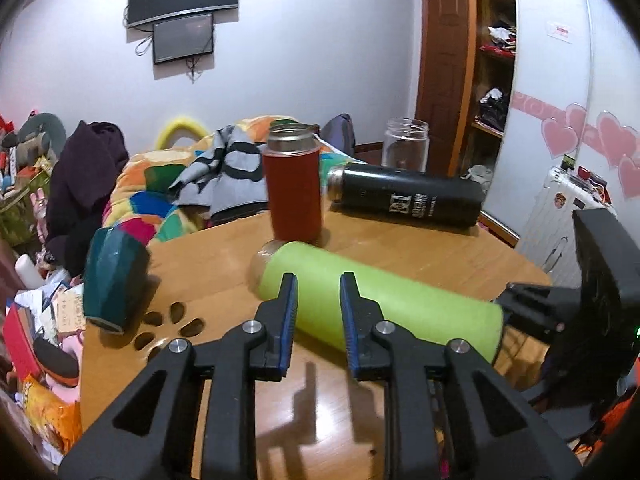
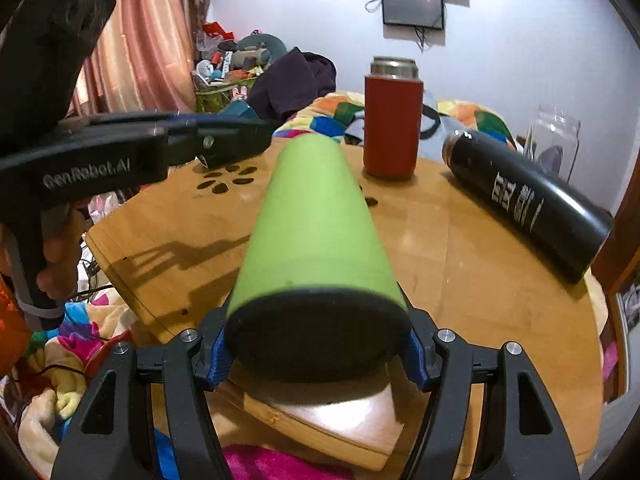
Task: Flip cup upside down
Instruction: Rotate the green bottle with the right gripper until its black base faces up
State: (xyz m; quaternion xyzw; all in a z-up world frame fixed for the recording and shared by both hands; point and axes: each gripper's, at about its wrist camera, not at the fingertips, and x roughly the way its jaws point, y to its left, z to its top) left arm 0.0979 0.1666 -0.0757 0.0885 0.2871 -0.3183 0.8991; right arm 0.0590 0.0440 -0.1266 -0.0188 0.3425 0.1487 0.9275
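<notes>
Ahead, the right gripper (image 2: pixel 316 354) pinches the green cup (image 2: pixel 316 224) near a red flask (image 2: pixel 393 120) and black bottle (image 2: pixel 528 204), while the left gripper (image 1: pixel 318 320) hangs spread.

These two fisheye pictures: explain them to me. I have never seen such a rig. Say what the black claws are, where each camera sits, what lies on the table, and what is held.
No robot here: a person holds a two-finger tool in each hand, with a camera on each looking along its fingers.

The left wrist view shows the left hand-held gripper, open and empty, above the green bottle.

The right wrist view shows the right hand-held gripper shut on that bottle's dark base, the bottle horizontal.

On the wooden table a red cup stands upright, a black bottle lies on its side, a clear jar stands behind, and a teal cup sits at the left edge.
</notes>
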